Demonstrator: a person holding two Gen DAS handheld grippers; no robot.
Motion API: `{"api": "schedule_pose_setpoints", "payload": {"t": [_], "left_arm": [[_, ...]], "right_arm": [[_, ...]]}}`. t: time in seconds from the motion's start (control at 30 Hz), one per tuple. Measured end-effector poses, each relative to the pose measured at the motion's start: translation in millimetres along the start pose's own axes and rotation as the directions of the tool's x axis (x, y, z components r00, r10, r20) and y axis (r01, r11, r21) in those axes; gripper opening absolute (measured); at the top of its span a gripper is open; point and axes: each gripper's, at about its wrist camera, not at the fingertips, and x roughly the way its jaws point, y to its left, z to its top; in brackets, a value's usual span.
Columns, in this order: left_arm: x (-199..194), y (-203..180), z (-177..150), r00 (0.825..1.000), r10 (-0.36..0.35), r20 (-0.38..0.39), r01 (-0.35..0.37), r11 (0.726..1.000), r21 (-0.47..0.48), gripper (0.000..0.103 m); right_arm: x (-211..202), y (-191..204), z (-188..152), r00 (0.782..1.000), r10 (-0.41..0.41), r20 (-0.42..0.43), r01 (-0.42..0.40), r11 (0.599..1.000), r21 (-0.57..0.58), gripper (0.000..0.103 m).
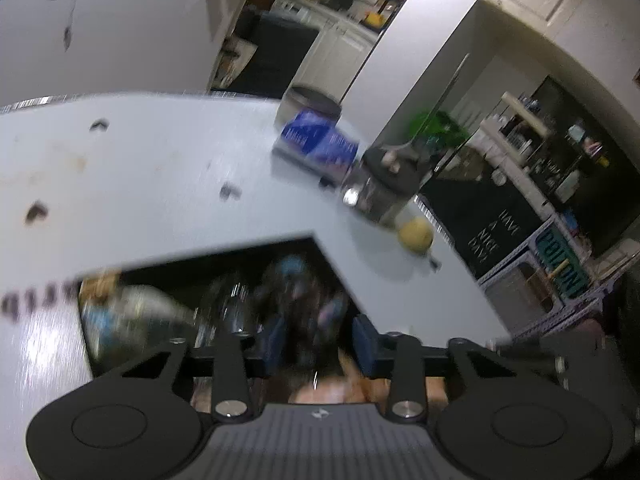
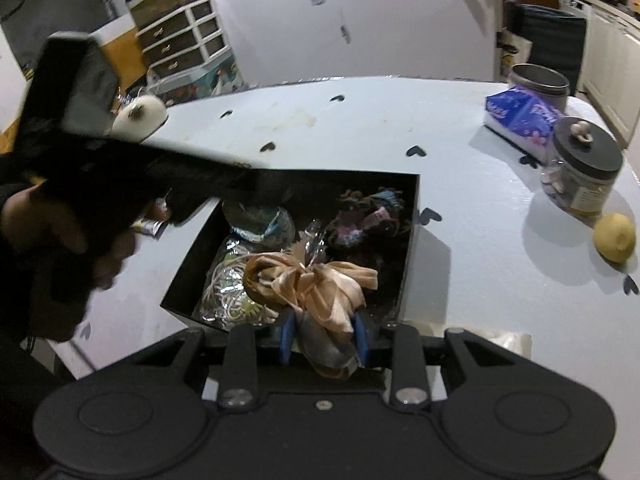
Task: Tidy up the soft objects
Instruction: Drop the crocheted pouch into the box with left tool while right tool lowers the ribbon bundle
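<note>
The right gripper (image 2: 323, 338) is clamping a peach satin scarf (image 2: 320, 284) over the black box (image 2: 414, 240) at six o'clock for stowing, while the left gripper (image 1: 318, 344), jaws together and empty, is hovering.

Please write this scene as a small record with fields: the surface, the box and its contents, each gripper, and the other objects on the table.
surface: pale blue table with small dark heart marks
container: open black box
contents: peach satin scarf, dark multicolour yarn item, white cords in clear wrap
right gripper: shut on the scarf at the box's near edge
left gripper: above the box, view blurred, jaws shut
other objects: lemon, black-lidded jar, blue tissue pack, metal tin
</note>
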Motion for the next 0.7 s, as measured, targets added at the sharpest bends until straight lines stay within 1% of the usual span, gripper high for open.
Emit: {"api": "schedule_pose_setpoints", "payload": {"t": [0.03, 0.07, 0.13, 0.17, 0.2, 0.37, 0.43, 0.47, 0.5, 0.53, 0.6, 0.7], "left_arm": [[1.1, 1.5, -5.4, 1.0, 0.009, -0.013, -0.01, 1.0, -0.008, 0.03], [2.6, 3.4, -10.7, 1.0, 0.016, -0.025, -0.017, 1.0, -0.021, 0.029], [7.4, 6.8, -20.4, 0.999, 0.026, -0.048, -0.028, 0.998, -0.053, 0.029], [9.9, 7.0, -24.4, 0.998, 0.029, -0.056, -0.032, 0.998, -0.06, 0.029], [12.3, 7.5, -27.6, 0.998, 0.032, -0.062, -0.036, 0.997, -0.061, 0.029], [18.7, 1.8, -36.5, 0.997, 0.03, -0.073, -0.034, 0.998, -0.051, 0.029], [20.1, 0.4, -39.2, 0.996, 0.039, -0.078, -0.042, 0.999, -0.035, 0.029], [21.5, -0.1, -39.7, 0.996, 0.044, -0.081, -0.047, 0.998, -0.029, 0.029], [22.3, -1.4, -40.8, 0.995, 0.049, -0.082, -0.051, 0.998, -0.026, 0.029], [22.8, -2.6, -42.2, 0.995, 0.054, -0.082, -0.056, 0.998, -0.022, 0.029], [24.0, -5.4, -43.5, 0.994, 0.07, -0.082, -0.071, 0.997, -0.006, 0.029], [24.9, -7.7, -46.1, 0.992, 0.093, -0.086, -0.093, 0.996, 0.014, 0.029]], "right_arm": [[2.4, -1.0, 0.2, 1.0, 0.003, -0.01, -0.003, 1.0, -0.007, 0.033], [4.8, -2.7, 1.4, 1.0, 0.005, -0.017, -0.005, 1.0, -0.012, 0.036], [7.2, -4.1, 2.1, 1.0, -0.004, -0.025, 0.004, 1.0, -0.018, 0.043], [7.0, -4.2, 2.3, 1.0, -0.014, -0.024, 0.013, 1.0, -0.022, 0.05], [5.9, -3.8, 2.2, 1.0, -0.02, -0.022, 0.019, 0.999, -0.027, 0.053], [-3.7, -4.3, -0.5, 1.0, 0.006, -0.01, -0.007, 1.0, -0.018, 0.053], [-7.1, -4.8, -2.0, 1.0, 0.002, -0.001, -0.002, 1.0, -0.009, 0.046], [-8.0, -5.4, -2.0, 1.0, 0.002, 0.003, -0.002, 1.0, -0.003, 0.038], [-8.3, -6.3, -1.8, 1.0, 0.002, 0.007, -0.002, 1.0, 0.002, 0.032], [-7.6, -7.3, -1.3, 1.0, -0.004, 0.01, 0.003, 1.0, 0.009, 0.03], [-3.1, -9.1, 0.5, 1.0, -0.018, 0.005, 0.018, 1.0, 0.016, 0.023], [9.0, -9.9, 1.3, 0.998, -0.042, -0.042, 0.042, 0.999, 0.017, 0.015]]}}
